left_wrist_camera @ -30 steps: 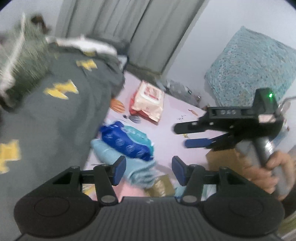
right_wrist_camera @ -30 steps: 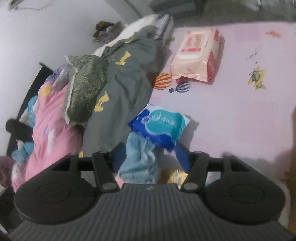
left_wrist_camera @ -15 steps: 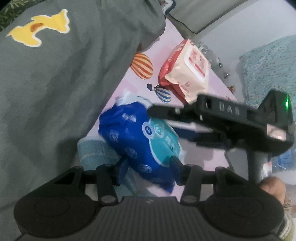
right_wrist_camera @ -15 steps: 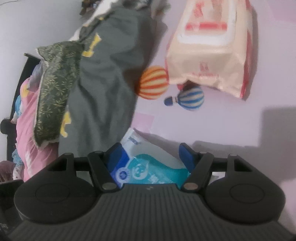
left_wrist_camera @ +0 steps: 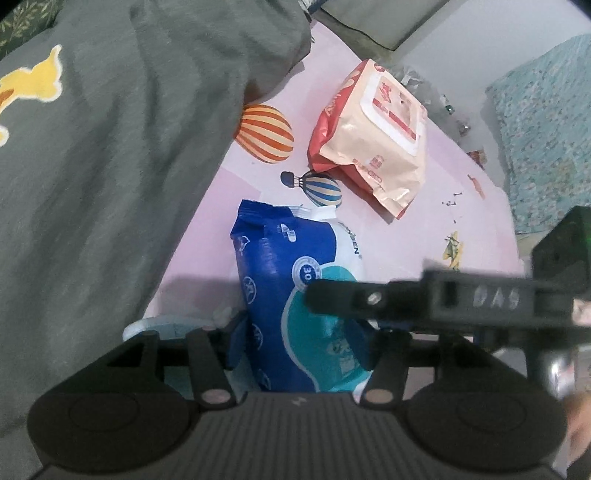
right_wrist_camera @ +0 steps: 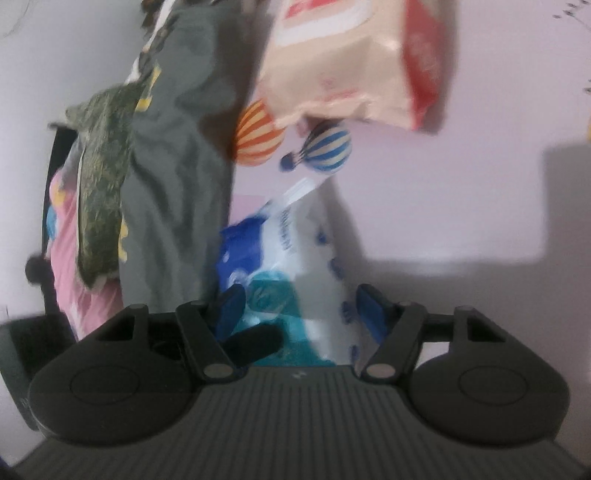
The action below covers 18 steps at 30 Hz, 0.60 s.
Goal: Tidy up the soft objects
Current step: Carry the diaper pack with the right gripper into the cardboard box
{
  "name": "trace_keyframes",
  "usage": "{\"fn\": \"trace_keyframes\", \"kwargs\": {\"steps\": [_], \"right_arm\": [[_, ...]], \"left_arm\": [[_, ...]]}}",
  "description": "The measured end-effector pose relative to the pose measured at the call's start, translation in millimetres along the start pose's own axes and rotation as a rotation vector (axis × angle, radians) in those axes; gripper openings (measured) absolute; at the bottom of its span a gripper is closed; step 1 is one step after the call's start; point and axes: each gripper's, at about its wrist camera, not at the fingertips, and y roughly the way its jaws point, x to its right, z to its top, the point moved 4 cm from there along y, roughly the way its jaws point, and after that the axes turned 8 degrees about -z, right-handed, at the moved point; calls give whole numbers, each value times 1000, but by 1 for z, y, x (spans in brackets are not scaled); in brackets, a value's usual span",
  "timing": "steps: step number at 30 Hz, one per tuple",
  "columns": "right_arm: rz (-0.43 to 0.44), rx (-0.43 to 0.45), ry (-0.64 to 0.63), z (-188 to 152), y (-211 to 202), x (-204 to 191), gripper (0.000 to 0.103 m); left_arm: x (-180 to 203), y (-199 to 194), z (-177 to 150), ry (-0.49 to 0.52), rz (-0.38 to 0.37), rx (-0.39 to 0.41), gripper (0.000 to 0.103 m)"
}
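Blue wipes pack (left_wrist_camera: 288, 295) newly bracketed by both tongs. Left tongs (left_wrist_camera: 304, 332) just widening, right tongs (right_wrist_camera: 300, 304) narrowing; clench unclear. Ready for lifting.

1. We see a pale pink play mat (left_wrist_camera: 424, 229) as the ground, printed with an orange-striped hot-air balloon (left_wrist_camera: 265, 133) and a smaller blue-striped balloon (left_wrist_camera: 322, 187).
2. We see a plain white wall (left_wrist_camera: 461, 44) behind the mat, with the hem of a grey curtain (left_wrist_camera: 362, 22) reaching the floor beside it.
3. We see a teal patterned cushion (left_wrist_camera: 543, 133) propped against that wall.
4. We see, in the right wrist view, another white wall (right_wrist_camera: 55, 55) and a dark frame edge (right_wrist_camera: 55, 162) at the far left.
5. We note soft, even light, with broad grey shadows (right_wrist_camera: 461, 229) on the mat.
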Motion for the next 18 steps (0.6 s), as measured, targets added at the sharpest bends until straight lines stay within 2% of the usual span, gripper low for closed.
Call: {"fn": "trace_keyframes", "kwargs": {"steps": [4, 8, 14, 18], "right_arm": [[-25, 45, -22, -4, -10, -6, 58], [-2, 90, -17, -9, -34, -10, 56], [40, 184, -27, -28, -96, -22, 55], [76, 266, -20, -54, -151, -23, 55]], "left_arm": [[17, -8, -1, 66, 22, 31, 56], [32, -29, -3, 93, 5, 72, 56], [78, -80, -18, 184, -24, 157, 56], [121, -111, -42, 266, -64, 193, 59]]}}
